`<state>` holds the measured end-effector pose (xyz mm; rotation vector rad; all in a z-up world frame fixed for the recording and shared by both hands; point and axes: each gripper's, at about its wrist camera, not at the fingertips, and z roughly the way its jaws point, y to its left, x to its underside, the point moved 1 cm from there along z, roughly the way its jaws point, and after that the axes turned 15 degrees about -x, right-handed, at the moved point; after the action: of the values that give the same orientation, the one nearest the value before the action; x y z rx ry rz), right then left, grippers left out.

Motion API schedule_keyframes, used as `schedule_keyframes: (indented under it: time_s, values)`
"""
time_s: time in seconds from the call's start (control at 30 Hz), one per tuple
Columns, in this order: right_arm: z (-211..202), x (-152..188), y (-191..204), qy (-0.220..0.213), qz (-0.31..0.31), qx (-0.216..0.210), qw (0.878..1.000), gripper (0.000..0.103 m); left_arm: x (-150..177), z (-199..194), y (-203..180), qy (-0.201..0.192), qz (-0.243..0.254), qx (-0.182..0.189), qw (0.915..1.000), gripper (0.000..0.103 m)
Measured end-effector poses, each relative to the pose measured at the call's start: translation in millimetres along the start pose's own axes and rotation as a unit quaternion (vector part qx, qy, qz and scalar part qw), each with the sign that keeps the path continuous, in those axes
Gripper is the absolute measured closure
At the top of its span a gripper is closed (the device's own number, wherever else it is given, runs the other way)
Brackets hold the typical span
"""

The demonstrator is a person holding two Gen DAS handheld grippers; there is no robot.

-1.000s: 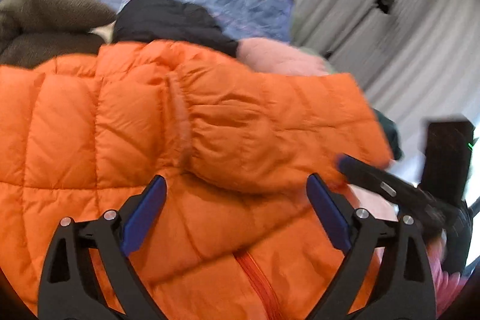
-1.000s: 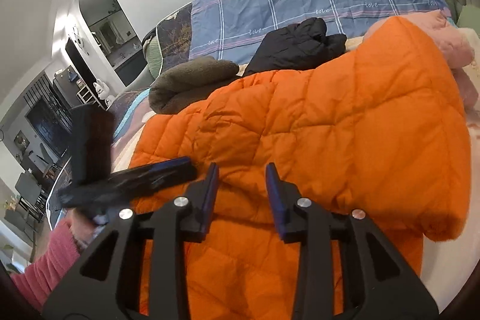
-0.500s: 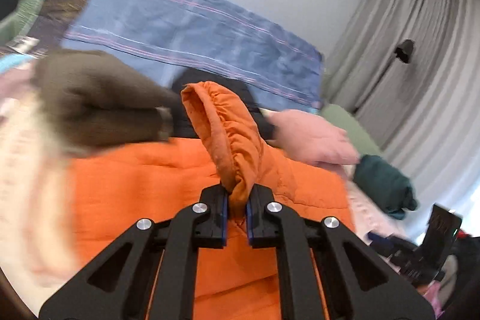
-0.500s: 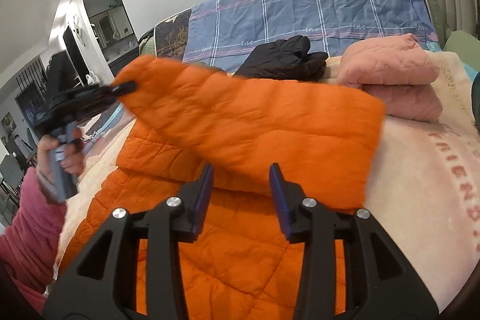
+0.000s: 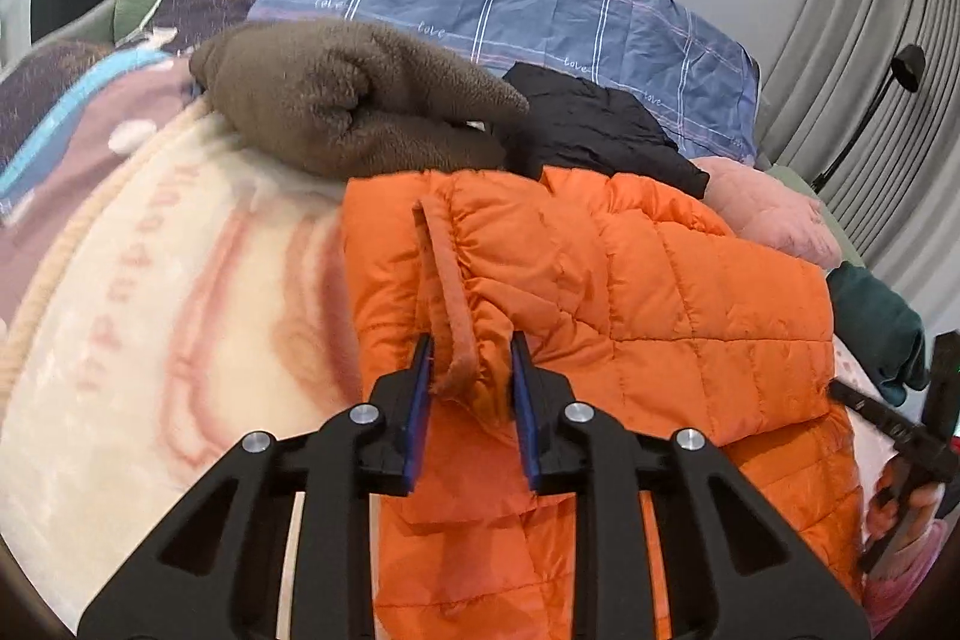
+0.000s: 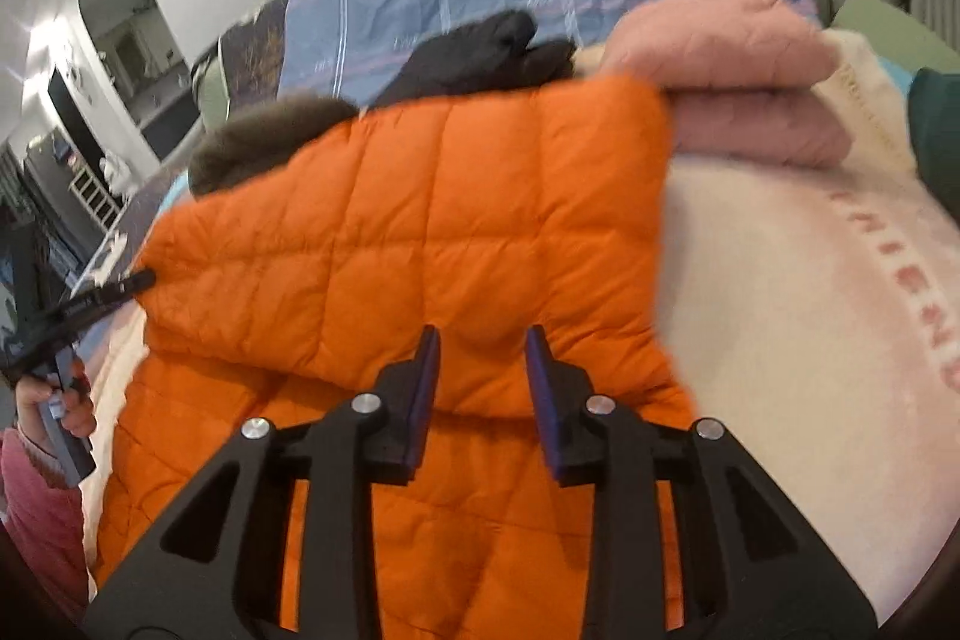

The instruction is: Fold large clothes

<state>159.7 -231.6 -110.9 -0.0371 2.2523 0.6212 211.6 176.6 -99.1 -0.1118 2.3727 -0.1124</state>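
Folding the sleeve across the orange jacket (image 5: pixel 648 280), mid-frame on the bed (image 5: pixel 180 280) | left hand-held gripper (image 5: pixel 471 382) released around the cuff (image 5: pixel 456 316); right hand-held gripper (image 6: pixel 483 376) released above the jacket | withdraw your left straight back, press the fold flat.

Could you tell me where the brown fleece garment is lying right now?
In the left wrist view the brown fleece garment lies upper centre, beyond the orange jacket, left of the black garment.
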Motion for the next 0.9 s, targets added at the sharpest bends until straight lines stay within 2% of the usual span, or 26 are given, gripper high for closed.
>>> schedule_keyframes:
  time_s: [0.07,0.13,0.23,0.27,0.33,0.43,0.53,0.67,0.73,0.9]
  values:
    - [-14.0,-7.3,-2.7,-0.02,0.004,-0.001,1.0,0.07,2.0,-4.9,1.3,-0.008,0.003,-0.013,0.9999,0.079]
    - [-23.1,-13.5,-7.8,-0.035,0.007,-0.005,0.999,0.069,4.1,-8.0,1.6,-0.013,0.01,-0.05,0.9986,0.079]
    - [-15.2,-11.3,-11.5,-0.014,0.007,0.008,1.0,0.069,4.6,-14.5,13.2,-0.026,-0.009,-0.09,0.9955,0.078]
    - [-6.1,-7.7,-14.2,0.002,0.007,0.012,1.0,0.069,3.6,-19.4,15.4,-0.034,-0.016,-0.09,0.9952,0.078]
    - [11.6,-0.1,-18.1,0.029,0.011,0.024,0.999,0.069,-2.7,-35.3,12.0,-0.06,-0.022,-0.061,0.9961,0.078]
    - [30.7,6.2,-23.0,0.048,0.022,0.045,0.998,0.068,-12.0,-45.1,-16.3,-0.074,0.016,-0.021,0.9969,0.078]
    - [30.5,4.0,-19.6,0.049,0.013,0.054,0.997,0.069,-9.1,-22.2,-52.2,-0.047,0.066,-0.018,0.9965,0.078]
    - [14.6,-7.6,-15.7,0.014,0.015,0.063,0.998,0.069,14.1,43.4,-64.3,0.016,0.091,-0.076,0.9928,0.077]
    - [7.1,-22.5,-10.9,-0.018,0.01,0.057,0.998,0.069,23.5,52.7,-64.4,0.014,0.089,-0.075,0.9931,0.077]
    - [24.5,-54.4,-2.1,-0.029,-0.012,0.049,0.998,0.069,23.8,53.1,-64.4,0.013,0.1,-0.076,0.992,0.076]
